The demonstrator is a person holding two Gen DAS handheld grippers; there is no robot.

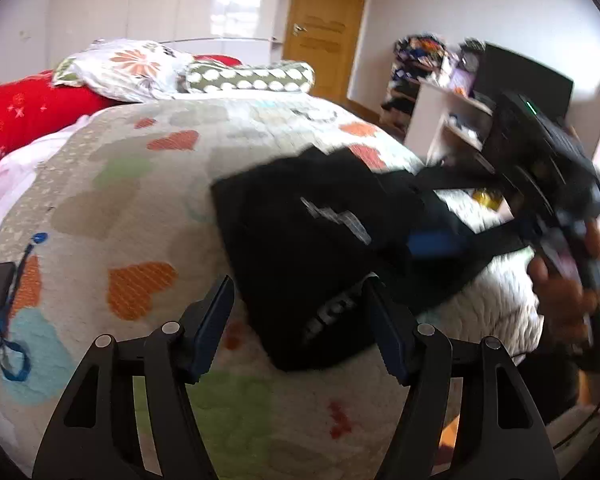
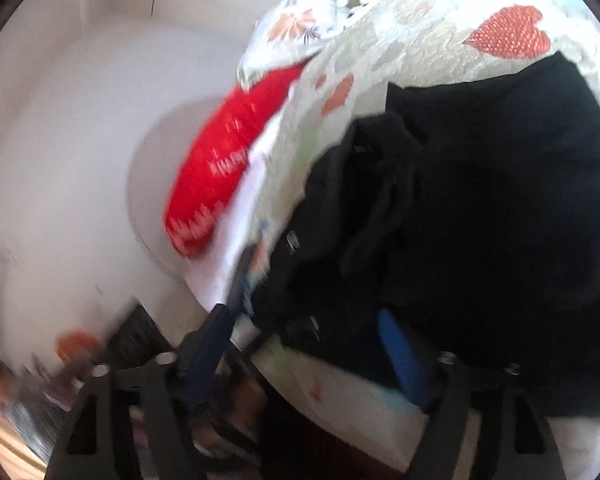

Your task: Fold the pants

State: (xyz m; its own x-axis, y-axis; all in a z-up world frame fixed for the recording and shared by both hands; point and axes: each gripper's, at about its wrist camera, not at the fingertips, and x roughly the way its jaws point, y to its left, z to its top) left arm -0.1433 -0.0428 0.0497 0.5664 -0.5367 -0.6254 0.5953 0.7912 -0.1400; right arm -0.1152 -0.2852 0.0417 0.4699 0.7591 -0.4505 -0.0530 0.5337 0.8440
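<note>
**Loose fold at risk of sliding off the bed edge**

The black fabric pants (image 1: 300, 240) with pale printed lettering are lying in a rough folded bundle on the quilted bedspread with orange, green and blue hearts (image 1: 140, 208), close to the bed's near right edge. The left tool (image 1: 300, 328) is hovering just above the quilt with its jaws standing apart; the near corner of the pants is sitting between the blue pads, but nothing is pressing on it. The right tool (image 2: 312, 344) is coming in from the side, held in the person's hand (image 1: 560, 280), and its jaws are spread as well, with bunched black cloth lying between and in front of them but not clamped. Both views are smeared, so exact contact is hard to judge.

With neither tool gripping, the bundle is resting only on its own weight. The raised, crumpled ridge near the right tool is looking likely to spring open or slump toward the edge. A closing jaw may be catching the quilt along with the pants, dragging both and undoing the fold. Pinching only the top layer would peel the stack apart.
</note>
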